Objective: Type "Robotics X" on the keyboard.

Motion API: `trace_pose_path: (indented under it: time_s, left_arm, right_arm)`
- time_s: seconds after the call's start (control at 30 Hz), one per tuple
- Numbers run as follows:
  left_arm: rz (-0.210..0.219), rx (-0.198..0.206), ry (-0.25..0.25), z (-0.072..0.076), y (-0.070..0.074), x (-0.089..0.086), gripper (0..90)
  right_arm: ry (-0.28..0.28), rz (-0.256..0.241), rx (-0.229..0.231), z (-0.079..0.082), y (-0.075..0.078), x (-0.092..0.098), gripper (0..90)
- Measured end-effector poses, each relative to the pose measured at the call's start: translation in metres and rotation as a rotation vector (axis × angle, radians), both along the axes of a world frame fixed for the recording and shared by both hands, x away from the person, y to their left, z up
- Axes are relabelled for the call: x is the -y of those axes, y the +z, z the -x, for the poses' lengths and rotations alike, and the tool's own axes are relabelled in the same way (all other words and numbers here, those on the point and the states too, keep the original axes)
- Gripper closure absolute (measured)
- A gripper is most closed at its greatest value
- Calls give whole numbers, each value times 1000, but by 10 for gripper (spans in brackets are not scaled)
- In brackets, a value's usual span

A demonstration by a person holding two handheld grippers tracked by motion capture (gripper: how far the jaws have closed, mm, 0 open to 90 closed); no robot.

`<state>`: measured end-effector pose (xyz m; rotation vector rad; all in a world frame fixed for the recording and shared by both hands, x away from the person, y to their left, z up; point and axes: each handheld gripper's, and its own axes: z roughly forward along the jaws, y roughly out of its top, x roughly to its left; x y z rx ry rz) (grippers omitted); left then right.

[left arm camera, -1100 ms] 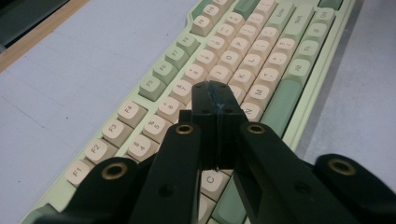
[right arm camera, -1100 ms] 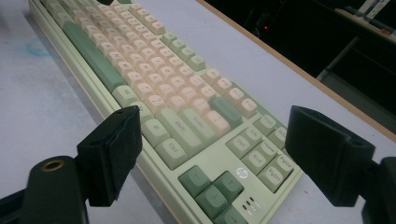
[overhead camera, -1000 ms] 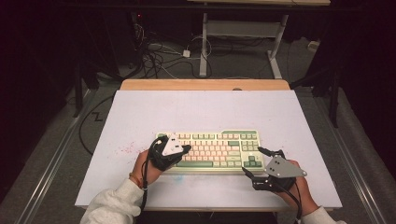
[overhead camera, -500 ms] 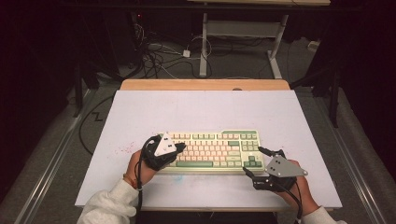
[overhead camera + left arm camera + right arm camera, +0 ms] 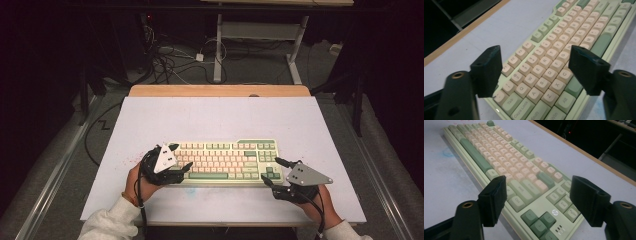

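Your left gripper (image 5: 179, 159) hovering over keyboard's (image 5: 227, 160) left end, matte black blocky jaws gaping wide, gripping nothing. Keyboard lying flat mid-tabletop (image 5: 220, 117): pale green plastic case, rounded cream and sage keycaps. Your right gripper (image 5: 271, 172) sitting at right end near arrow keys, jaws spread wide, empty.
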<state>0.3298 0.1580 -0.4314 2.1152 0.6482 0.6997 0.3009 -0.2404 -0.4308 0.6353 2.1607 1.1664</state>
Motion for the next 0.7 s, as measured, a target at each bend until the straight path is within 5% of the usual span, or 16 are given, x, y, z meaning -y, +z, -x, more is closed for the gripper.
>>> trace_pose_path:
  time_s: [0.4,0.7]
  left_arm:
    - [-3,1,4,19,-15,-27,151]
    - [-14,-19,10,29,-26,-35,151]
  right_arm:
    - [29,-1,-59,-15,12,-6,831]
    - [72,52,-99,-33,12,-32,900]
